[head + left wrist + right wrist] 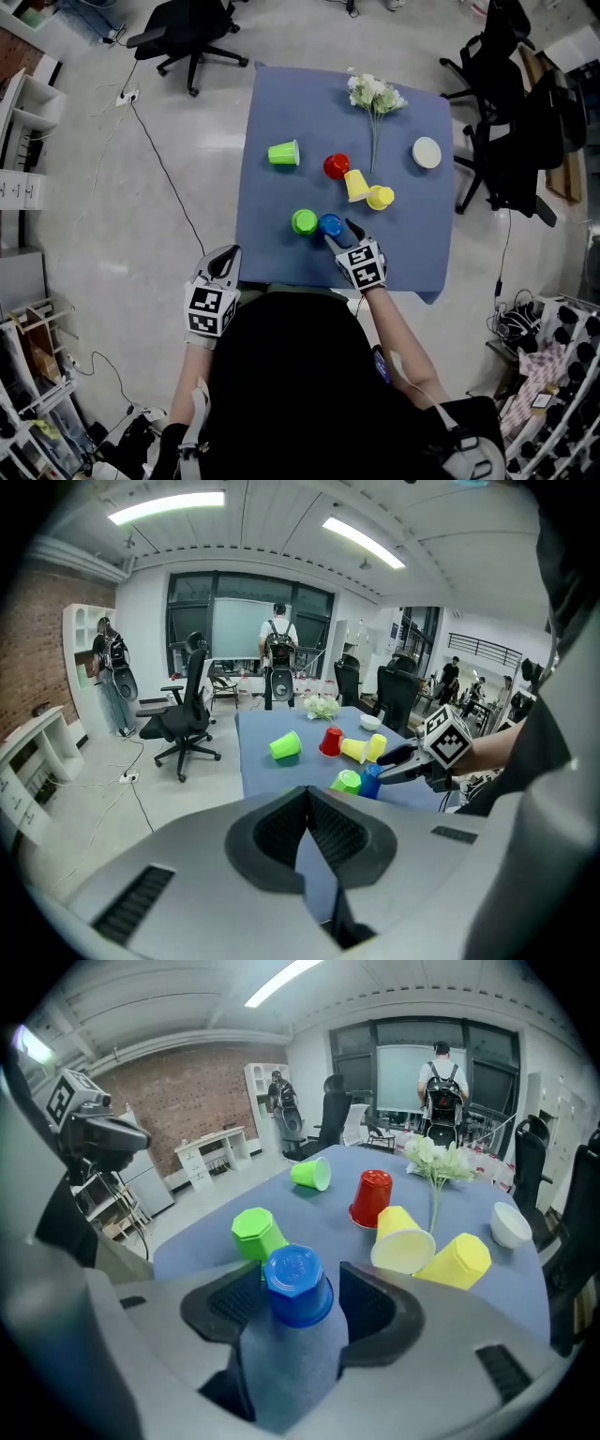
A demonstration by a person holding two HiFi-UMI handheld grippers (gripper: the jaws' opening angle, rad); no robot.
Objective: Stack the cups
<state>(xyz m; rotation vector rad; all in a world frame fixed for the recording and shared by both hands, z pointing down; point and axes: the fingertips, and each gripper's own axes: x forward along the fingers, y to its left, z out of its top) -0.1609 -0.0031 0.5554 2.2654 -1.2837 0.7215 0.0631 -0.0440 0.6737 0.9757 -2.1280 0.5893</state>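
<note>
Blue cup point(298, 1285) stands upside down just beside the green cup point(255, 1234), between my right gripper's point(339, 234) wide-spread jaws, unpinched. It looks like light, slick, crushable plastic, so I'd squeeze its sidewall gently. My left gripper point(226, 255) is closed and empty.

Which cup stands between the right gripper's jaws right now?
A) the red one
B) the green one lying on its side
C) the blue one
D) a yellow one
C: the right gripper view shows the upside-down blue cup standing on the cloth between the spread jaws of the right gripper.
</note>
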